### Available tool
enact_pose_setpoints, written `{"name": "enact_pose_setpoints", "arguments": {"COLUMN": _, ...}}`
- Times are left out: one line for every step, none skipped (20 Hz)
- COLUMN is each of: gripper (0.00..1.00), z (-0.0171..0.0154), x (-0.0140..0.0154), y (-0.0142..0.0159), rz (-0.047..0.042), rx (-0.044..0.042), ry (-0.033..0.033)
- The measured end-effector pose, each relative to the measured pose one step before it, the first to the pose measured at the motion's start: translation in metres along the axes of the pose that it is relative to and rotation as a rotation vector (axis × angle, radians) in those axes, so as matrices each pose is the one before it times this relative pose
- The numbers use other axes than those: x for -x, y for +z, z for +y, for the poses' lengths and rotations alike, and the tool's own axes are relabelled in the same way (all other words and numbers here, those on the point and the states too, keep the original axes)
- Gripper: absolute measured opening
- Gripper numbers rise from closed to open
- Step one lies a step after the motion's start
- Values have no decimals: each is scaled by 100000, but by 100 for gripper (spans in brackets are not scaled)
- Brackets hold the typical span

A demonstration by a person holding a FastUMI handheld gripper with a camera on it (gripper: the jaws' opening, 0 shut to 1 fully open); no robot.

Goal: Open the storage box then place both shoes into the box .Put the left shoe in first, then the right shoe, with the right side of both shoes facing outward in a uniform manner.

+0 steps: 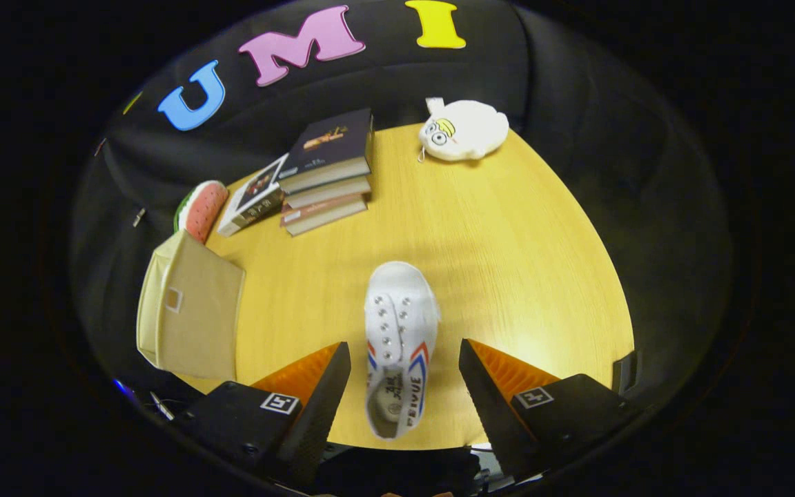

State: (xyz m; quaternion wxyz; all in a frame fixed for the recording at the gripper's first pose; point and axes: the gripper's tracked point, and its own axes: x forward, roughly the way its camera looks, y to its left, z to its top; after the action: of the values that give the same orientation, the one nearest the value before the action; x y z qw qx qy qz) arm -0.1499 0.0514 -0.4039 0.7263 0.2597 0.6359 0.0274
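Note:
A white canvas shoe (399, 342) with metal eyelets and red and blue stripes lies on the yellow wooden table (508, 262), toe pointing away from me. Its heel end sits between my two fingers. My gripper (404, 376) is open, fingers apart on either side of the shoe and not touching it. A beige fabric storage box (190, 314) stands at the table's left edge, beyond and left of the left finger, its lid flap shut over the front.
A stack of books (325, 172) rests at the back of the table, with another book (252, 197) beside it. A watermelon-slice cushion (199, 207) lies behind the box. A white plush toy (464, 129) sits at the far edge.

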Motion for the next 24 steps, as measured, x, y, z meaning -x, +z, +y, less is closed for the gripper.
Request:
{"name": "enact_pose_setpoints", "arguments": {"gripper": 96, "z": -375, "x": -855, "y": -1441, "rz": 4391, "rx": 514, "ry": 593}}
{"name": "enact_pose_setpoints", "arguments": {"gripper": 95, "z": -259, "x": -861, "y": -1047, "rz": 3646, "rx": -98, "ry": 636}}
{"name": "enact_pose_setpoints", "arguments": {"gripper": 95, "z": -283, "x": -870, "y": -1099, "rz": 3612, "rx": 993, "ry": -258}}
{"name": "enact_pose_setpoints", "arguments": {"gripper": 88, "z": -529, "x": -841, "y": -737, "rz": 2952, "rx": 2304, "ry": -1302}}
{"name": "enact_pose_setpoints", "arguments": {"gripper": 88, "z": -443, "x": -810, "y": -685, "rz": 2420, "rx": 2995, "ry": -1768}}
{"name": "enact_pose_setpoints", "arguments": {"gripper": 88, "z": -287, "x": -608, "y": -90, "rz": 971, "rx": 2783, "ry": -1233}}
{"name": "enact_pose_setpoints", "arguments": {"gripper": 88, "z": -41, "x": -539, "y": 124, "rz": -377, "rx": 2315, "ry": -668}}
{"name": "enact_pose_setpoints", "arguments": {"gripper": 88, "z": -543, "x": -619, "y": 809, "rz": -3411, "rx": 2312, "ry": -2685}}
{"name": "enact_pose_setpoints", "arguments": {"gripper": 88, "z": 41, "x": -118, "y": 1106, "rz": -3513, "rx": 718, "ry": 223}}
{"name": "enact_pose_setpoints", "arguments": {"gripper": 84, "z": -144, "x": -377, "y": 977, "rz": -3804, "rx": 343, "ry": -1510}}
{"name": "enact_pose_setpoints", "arguments": {"gripper": 84, "z": 319, "x": -144, "y": 158, "rz": -729, "rx": 2936, "ry": -485}}
{"name": "enact_pose_setpoints", "arguments": {"gripper": 84, "z": 159, "x": 13, "y": 572, "rz": -3294, "rx": 3693, "ry": -765}}
{"name": "enact_pose_setpoints", "arguments": {"gripper": 84, "z": 70, "x": -14, "y": 627, "rz": -4225, "rx": 4812, "ry": -1895}}
{"name": "enact_pose_setpoints", "arguments": {"gripper": 81, "z": -130, "x": -63, "y": 849, "rz": -5726, "rx": 5075, "ry": -2878}}
{"name": "enact_pose_setpoints", "arguments": {"gripper": 80, "z": 60, "x": -261, "y": 434, "rz": -2959, "rx": 4054, "ry": -1962}}
{"name": "enact_pose_setpoints", "arguments": {"gripper": 77, "z": 727, "x": -220, "y": 0, "rz": -1026, "rx": 1174, "ry": 795}}
{"name": "enact_pose_setpoints", "arguments": {"gripper": 74, "z": 576, "x": -252, "y": -175, "rz": 218, "rx": -141, "ry": 840}}
{"name": "enact_pose_setpoints", "arguments": {"gripper": 61, "z": 100, "x": -230, "y": -103, "rz": 266, "rx": -1375, "ry": 69}}
{"name": "enact_pose_setpoints", "arguments": {"gripper": 49, "z": -134, "x": -191, "y": 153, "rz": 1055, "rx": -2427, "ry": 463}}
{"name": "enact_pose_setpoints", "arguments": {"gripper": 48, "z": -6, "x": 189, "y": 125, "rz": 17, "rx": -3450, "ry": 647}}
{"name": "enact_pose_setpoints", "arguments": {"gripper": 47, "z": 39, "x": -34, "y": 202, "rz": -388, "rx": -3806, "ry": 623}}
{"name": "enact_pose_setpoints", "arguments": {"gripper": 44, "z": 9, "x": -53, "y": 23, "rz": -382, "rx": -2603, "ry": 347}}
{"name": "enact_pose_setpoints", "arguments": {"gripper": 40, "z": 136, "x": 76, "y": -44, "rz": 861, "rx": -1482, "ry": 232}}
{"name": "enact_pose_setpoints", "arguments": {"gripper": 35, "z": -85, "x": 46, "y": -95, "rz": 1016, "rx": -1179, "ry": 573}}
